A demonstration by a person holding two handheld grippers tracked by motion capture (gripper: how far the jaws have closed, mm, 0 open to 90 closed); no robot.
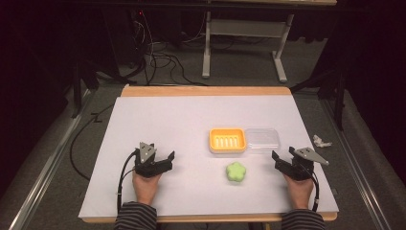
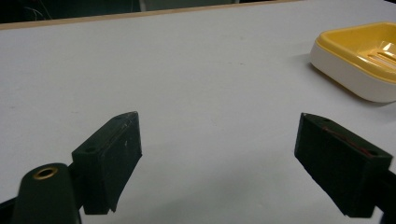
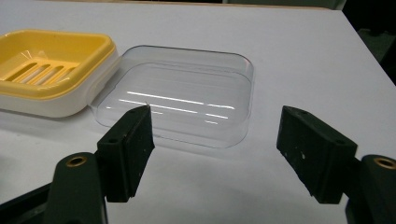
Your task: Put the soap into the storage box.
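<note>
grippers: left gripper (image 1: pixel 162 160), right gripper (image 1: pixel 283 160) both spread, empty | surface: white table (image 1: pixel 191 124) | room: dark, floor cables (image 1: pixel 158 57)

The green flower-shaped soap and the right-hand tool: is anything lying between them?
No. In the high view, only bare white table lies between the green flower-shaped soap and the right gripper, whose jaws stand open.

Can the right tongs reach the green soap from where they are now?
Probably yes. The right tongs stand open with nothing between them, and the green soap lies on bare table beside them. The soap dish and clear lid sit farther back.
</note>
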